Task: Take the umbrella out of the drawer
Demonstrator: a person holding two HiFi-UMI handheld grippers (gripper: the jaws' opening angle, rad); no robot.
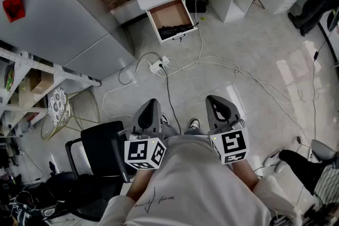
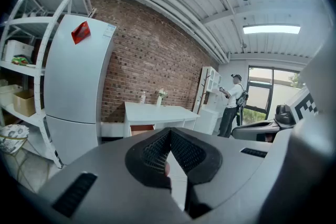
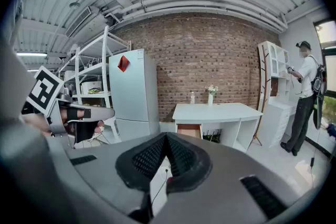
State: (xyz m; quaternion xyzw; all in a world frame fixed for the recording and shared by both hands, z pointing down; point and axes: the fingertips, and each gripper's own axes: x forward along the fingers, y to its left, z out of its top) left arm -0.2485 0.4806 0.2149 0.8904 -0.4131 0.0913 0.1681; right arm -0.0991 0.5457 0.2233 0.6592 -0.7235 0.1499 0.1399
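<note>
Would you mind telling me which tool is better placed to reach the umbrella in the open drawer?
Left, marginally: the left tool and right tool are both shut, empty and far from the drawer, but the left one lines up closer with it in the head view.

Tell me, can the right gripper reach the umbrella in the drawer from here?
Probably not yet. The right gripper is shut and close to the person, while the umbrella lies in the open drawer far across the floor.
</note>
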